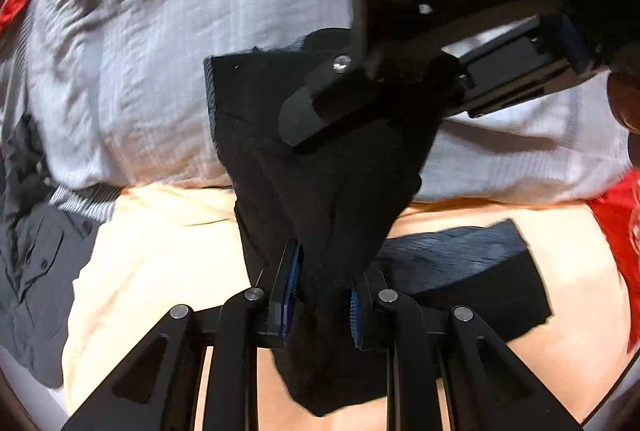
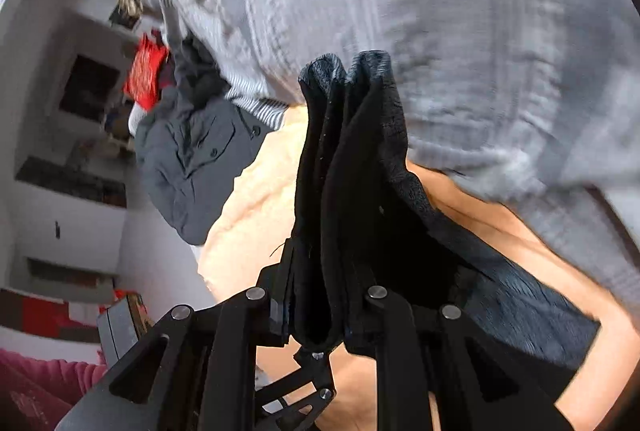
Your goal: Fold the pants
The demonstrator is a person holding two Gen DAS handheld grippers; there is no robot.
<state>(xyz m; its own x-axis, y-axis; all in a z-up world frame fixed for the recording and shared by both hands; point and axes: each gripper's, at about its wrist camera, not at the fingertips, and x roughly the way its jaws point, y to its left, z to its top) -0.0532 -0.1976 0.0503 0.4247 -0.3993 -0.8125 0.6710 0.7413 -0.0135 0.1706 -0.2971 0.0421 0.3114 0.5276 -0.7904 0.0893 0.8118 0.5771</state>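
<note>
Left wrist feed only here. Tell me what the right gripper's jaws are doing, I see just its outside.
Observer: The right gripper is shut on the black pants, bunched in several layers.
Operator: Report what lies left of it.
Observer: A grey buttoned shirt is crumpled on the cream sheet.
Operator: Anything beyond the bed?
Observer: White wall shelves past the bed's edge.

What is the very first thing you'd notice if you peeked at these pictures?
The black pants in the middle, lifted off the cream sheet with both grippers pinching them. The left gripper has its jaws closed on the cloth near the bottom, and the right gripper squeezes a bunched fold. Behind lies a big rumpled grey-white blanket, with a dark grey shirt heaped at the left.
</note>
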